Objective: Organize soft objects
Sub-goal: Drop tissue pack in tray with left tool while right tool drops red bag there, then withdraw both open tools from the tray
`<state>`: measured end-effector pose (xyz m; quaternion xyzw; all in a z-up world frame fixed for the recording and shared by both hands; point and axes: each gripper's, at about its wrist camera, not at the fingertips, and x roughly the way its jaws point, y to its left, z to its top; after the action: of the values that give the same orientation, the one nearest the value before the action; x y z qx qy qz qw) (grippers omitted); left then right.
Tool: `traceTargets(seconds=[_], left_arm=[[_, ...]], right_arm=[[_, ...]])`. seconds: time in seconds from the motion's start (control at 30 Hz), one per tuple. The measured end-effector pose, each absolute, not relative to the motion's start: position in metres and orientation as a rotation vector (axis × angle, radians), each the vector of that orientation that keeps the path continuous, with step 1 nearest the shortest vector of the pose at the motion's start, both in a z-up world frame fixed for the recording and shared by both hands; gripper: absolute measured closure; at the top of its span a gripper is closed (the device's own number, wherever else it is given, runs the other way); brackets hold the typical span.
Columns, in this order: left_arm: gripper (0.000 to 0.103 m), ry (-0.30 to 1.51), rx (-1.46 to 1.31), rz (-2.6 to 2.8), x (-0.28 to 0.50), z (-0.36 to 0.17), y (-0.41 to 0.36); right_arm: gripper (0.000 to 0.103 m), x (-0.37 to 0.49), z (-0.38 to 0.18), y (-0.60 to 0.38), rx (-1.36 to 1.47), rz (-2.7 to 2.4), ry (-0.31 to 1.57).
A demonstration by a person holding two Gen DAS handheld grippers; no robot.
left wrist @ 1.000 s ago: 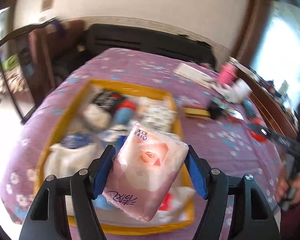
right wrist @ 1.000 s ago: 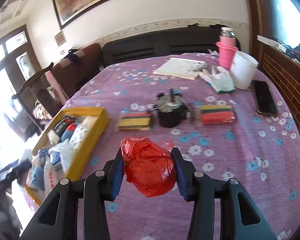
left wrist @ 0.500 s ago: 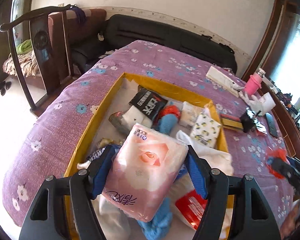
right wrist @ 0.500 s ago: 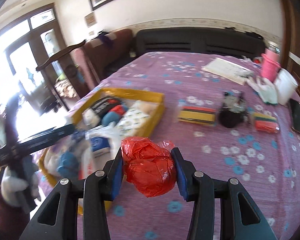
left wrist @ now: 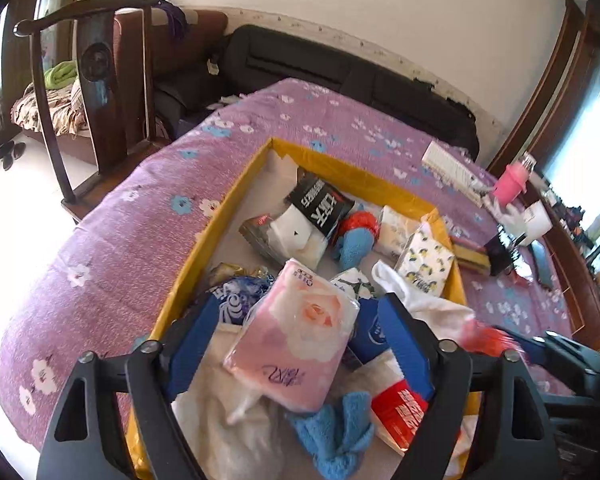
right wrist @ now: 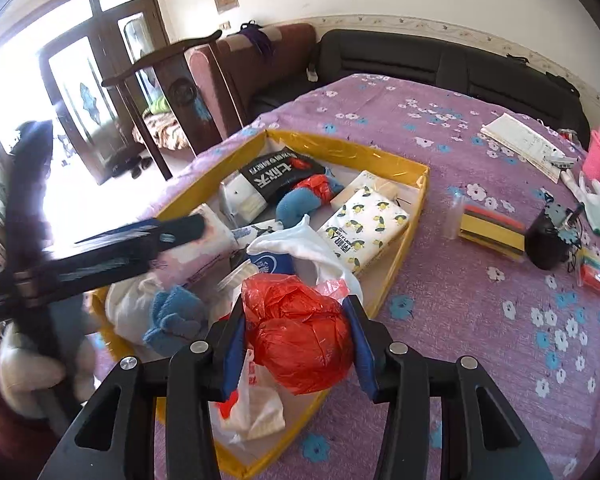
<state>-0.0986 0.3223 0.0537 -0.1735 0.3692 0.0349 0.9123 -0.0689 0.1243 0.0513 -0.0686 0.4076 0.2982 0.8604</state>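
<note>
The near half of the yellow cardboard tray [right wrist: 404, 240] is crowded with soft packs and cloths; free room is seen on the purple flowered worktop [right wrist: 460, 300] beside it.

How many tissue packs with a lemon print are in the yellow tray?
1. The lemon-print tissue pack lies near the far right corner of the yellow tray. More may be hidden under the pile.

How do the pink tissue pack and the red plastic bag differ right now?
The pink tissue pack is a flat, rose-printed block; the red plastic bag is a crumpled, plain ball. The pack lies loose between the left gripper's jaws, which have just been opening; the bag is clamped by the right gripper. Both are over the yellow box.
</note>
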Motion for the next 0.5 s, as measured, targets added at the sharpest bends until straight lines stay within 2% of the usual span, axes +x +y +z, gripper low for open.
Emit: traceTargets(seconds=[0.07, 0.2, 0.5], left_arm=[[0.018, 0.744, -0.362, 0.069, -0.107, 0.058, 0.322], [0.018, 0.739, -0.327, 0.087, -0.115, 0.061, 0.317], [0.015, 0.715, -0.227, 0.141, -0.125, 0.07, 0.296]], right_arm=[[0.051, -0.065, 0.047, 0.128, -0.159, 0.611, 0.86], [0.036, -0.06, 0.043, 0.131, -0.151, 0.601, 0.875], [0.033, -0.064, 0.05, 0.114, -0.122, 0.578, 0.854]])
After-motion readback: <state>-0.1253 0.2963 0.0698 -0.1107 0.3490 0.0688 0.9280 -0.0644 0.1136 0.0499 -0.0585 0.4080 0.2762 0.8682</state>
